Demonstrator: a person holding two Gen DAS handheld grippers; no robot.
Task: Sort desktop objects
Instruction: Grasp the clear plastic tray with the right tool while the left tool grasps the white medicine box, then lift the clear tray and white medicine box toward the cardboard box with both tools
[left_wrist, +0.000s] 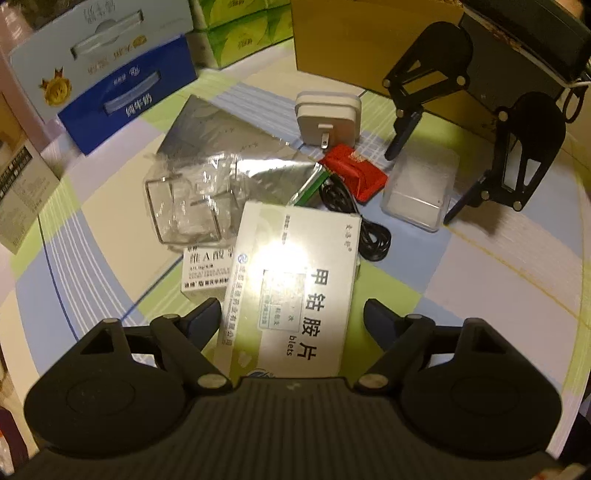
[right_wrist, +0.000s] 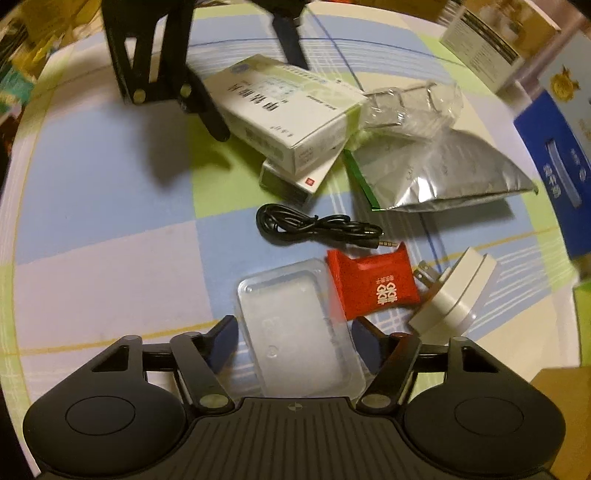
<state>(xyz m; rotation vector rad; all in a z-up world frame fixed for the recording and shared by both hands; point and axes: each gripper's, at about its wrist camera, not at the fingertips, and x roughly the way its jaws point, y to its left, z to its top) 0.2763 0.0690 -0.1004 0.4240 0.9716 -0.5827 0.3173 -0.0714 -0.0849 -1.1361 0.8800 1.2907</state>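
Left gripper (left_wrist: 291, 317) straddles the pill box (left_wrist: 291, 291), long axis running away from it; right gripper (right_wrist: 291, 336) likewise straddles the clear tray (right_wrist: 299, 339) (pads seemingly not yet touching).

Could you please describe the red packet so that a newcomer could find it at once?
On the checked tablecloth, look beside the white plug. The red packet lies between it and the clear tray, below the black cable. It is the only red thing there.

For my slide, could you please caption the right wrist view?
Right gripper fingers straddle a clear plastic box beside a red packet, plug and black cable.
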